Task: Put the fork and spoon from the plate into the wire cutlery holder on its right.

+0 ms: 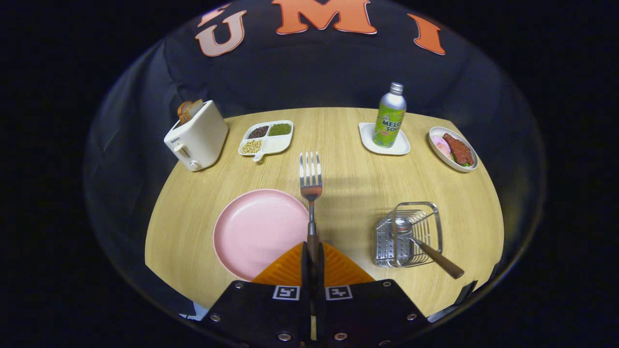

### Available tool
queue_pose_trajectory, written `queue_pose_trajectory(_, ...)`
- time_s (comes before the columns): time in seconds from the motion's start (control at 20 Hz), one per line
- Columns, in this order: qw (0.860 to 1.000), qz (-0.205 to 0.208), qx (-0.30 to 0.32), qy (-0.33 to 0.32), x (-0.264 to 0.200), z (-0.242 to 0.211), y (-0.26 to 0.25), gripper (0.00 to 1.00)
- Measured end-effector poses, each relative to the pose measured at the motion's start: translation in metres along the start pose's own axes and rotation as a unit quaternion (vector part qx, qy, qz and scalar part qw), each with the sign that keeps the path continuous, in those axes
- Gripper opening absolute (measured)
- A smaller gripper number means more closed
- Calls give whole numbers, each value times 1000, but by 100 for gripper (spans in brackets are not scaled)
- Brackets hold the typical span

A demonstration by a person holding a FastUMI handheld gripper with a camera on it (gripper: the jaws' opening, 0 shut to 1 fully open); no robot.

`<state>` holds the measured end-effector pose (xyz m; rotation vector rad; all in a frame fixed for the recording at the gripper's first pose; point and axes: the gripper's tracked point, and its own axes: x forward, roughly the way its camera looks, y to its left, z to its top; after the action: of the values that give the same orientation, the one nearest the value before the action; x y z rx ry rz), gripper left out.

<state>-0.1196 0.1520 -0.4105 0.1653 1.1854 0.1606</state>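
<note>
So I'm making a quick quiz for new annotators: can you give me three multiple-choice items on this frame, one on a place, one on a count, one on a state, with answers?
1. Where is the spoon?
A. On the pink plate
B. In the wire cutlery holder
C. Beside the toaster

2. How many sections of the divided dish hold food?
A. One
B. Two
C. Three

3. What is the gripper doing?
A. Shut on the fork
B. Open above the plate
C. Shut on the bottle

Answers:
1 B, its bowl sits inside the wire cutlery holder, handle sticking out.
2 C, three hold beans, one is bare.
3 A, both fingers press the fork handle; the pink plate is bare.
</note>
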Motion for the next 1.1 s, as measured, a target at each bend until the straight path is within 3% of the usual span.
queue_pose_trajectory(0.25, 999, -21, 7, 32, -21, -8, -49, 5)
queue_pose_trajectory(0.45, 996, -45, -24, 79, -38, -20, -89, 5)
queue_pose_trajectory(1.1, 974, -31, -76, 209, -45, -42, -121, 5)
